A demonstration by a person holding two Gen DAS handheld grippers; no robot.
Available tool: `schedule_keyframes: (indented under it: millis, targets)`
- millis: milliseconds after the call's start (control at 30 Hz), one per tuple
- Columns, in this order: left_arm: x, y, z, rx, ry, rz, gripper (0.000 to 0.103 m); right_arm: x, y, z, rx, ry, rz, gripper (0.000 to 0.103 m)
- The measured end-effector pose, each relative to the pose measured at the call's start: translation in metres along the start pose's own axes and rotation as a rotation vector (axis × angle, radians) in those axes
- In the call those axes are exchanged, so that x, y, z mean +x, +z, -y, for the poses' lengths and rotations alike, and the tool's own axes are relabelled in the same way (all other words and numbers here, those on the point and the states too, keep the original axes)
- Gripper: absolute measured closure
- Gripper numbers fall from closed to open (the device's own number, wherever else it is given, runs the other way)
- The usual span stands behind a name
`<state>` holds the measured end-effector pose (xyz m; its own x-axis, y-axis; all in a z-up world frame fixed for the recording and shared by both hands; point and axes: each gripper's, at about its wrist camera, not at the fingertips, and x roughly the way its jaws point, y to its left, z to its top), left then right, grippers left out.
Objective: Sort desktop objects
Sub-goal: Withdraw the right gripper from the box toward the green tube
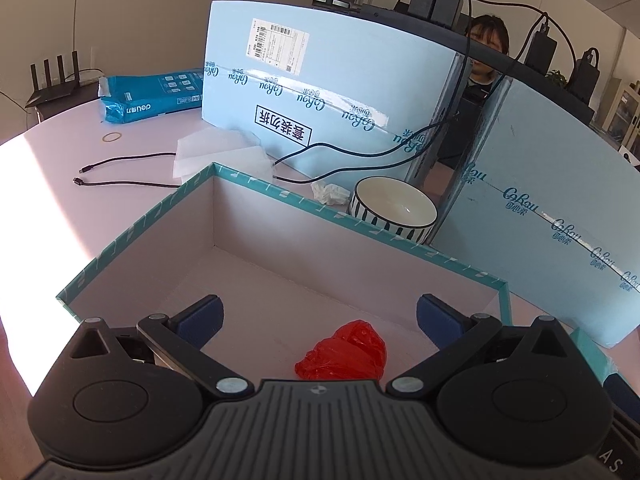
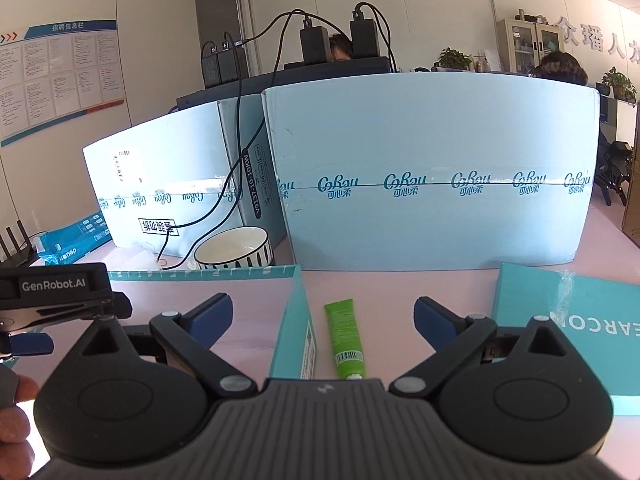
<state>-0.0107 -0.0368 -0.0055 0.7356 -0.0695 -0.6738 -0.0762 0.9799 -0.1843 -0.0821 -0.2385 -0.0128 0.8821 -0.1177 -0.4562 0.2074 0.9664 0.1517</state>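
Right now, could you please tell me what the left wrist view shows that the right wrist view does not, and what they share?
Only the left wrist view shows the red plastic bag lying inside the teal-rimmed box, between the open left gripper fingers, and a crumpled tissue.

Only the right wrist view shows the green tube on the table beside the box, ahead of the open right gripper.

Both show the striped bowl and the light blue cartons.
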Motion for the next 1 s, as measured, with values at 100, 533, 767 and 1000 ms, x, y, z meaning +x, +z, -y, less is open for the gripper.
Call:
schedule_keyframes:
  millis: [100,533,767,1000]
  targets:
    - [0.001,-0.001,0.002,-0.002,0.005,-0.006,0.000,0.002,0.000,0.008,0.015,-0.010,-0.006,0.004]
    - [0.005,-0.002,0.008,-0.006,0.032,-0.018,0.000,0.017,-0.001,0.033,0.040,-0.047,-0.066,0.004]
    - [0.010,0.001,0.006,-0.018,0.039,-0.019,0.000,0.030,-0.003,0.040,0.043,-0.056,-0.112,0.004]
    - [0.018,0.004,0.008,-0.026,0.046,-0.026,0.000,0.041,-0.004,0.043,0.032,-0.063,-0.147,0.004]
